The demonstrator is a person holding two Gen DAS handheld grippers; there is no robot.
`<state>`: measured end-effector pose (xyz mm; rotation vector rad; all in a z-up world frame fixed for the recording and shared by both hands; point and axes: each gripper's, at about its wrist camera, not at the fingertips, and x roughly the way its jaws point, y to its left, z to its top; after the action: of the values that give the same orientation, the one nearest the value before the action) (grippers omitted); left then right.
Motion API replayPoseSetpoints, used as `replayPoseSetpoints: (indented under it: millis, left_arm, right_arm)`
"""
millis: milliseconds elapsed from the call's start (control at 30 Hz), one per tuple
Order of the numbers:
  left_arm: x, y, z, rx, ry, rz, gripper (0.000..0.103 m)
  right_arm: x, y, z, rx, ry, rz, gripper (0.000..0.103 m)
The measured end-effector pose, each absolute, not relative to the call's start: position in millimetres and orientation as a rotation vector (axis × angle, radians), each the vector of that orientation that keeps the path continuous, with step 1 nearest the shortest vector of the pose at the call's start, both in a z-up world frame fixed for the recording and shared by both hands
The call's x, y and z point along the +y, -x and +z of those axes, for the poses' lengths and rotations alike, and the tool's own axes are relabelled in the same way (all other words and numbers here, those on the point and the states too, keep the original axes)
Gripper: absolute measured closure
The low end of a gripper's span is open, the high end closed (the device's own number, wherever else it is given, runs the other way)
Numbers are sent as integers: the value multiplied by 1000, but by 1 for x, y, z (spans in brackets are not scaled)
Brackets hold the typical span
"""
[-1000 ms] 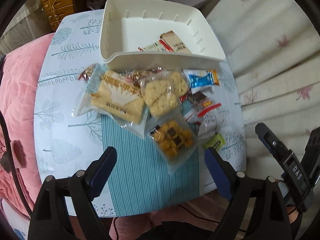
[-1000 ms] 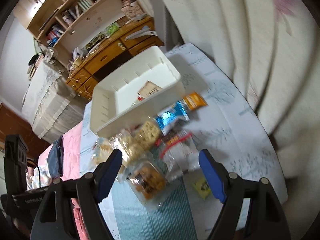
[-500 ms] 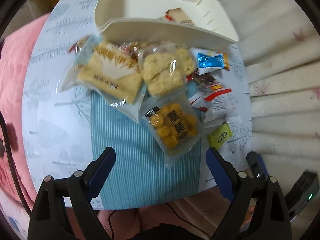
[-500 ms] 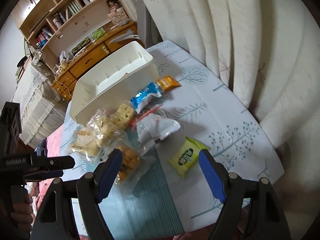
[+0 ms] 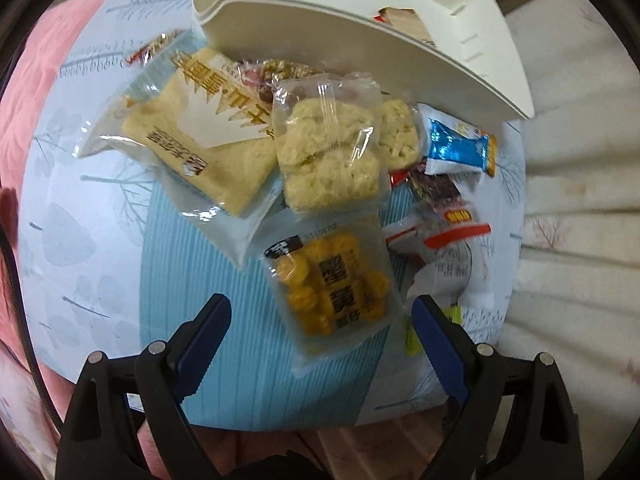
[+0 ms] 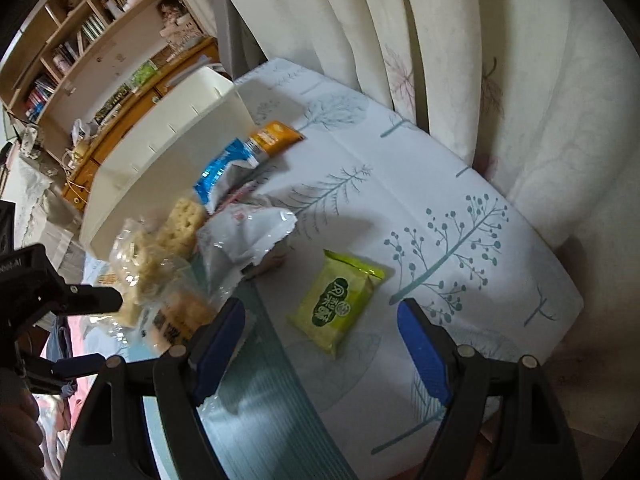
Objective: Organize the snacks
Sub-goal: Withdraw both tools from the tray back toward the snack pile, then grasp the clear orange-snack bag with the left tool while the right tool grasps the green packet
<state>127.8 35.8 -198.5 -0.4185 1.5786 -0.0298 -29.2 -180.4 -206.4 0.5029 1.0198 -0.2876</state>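
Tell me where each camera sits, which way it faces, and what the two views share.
Left wrist: on the left gripper, looking down at the yellow biscuit pack and white bin; its own blue jaws show, open.
Right wrist: on the right gripper, facing the green packet with curtains behind; its open jaws show, plus the left gripper at the left edge.
Shared: the white bin, blue wrapper, and the green packet, half hidden in the left view.

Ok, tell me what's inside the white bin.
In the white bin, the left wrist view shows only a tan-and-red snack packet over the near wall. That wall hides the rest of the floor.
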Motion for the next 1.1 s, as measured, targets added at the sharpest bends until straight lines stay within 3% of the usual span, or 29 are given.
replayPoseSetpoints:
  millis: [367, 633, 867, 1100]
  left_arm:
    - [11, -146, -241, 1683, 441, 68, 12]
    - [-5, -154, -263, 1740, 442, 130, 12]
    - [-16, -155, -279, 1788, 463, 157, 12]
    - [-12, -148, -288, 1801, 505, 144, 25]
  right_arm:
    - [-176, 6, -235, 1179, -505, -260, 30]
    - [-171, -2, -242, 1271, -450, -246, 43]
    - [-175, -5, -246, 1306, -436, -252, 48]
    - [-177, -18, -247, 1333, -381, -245, 55]
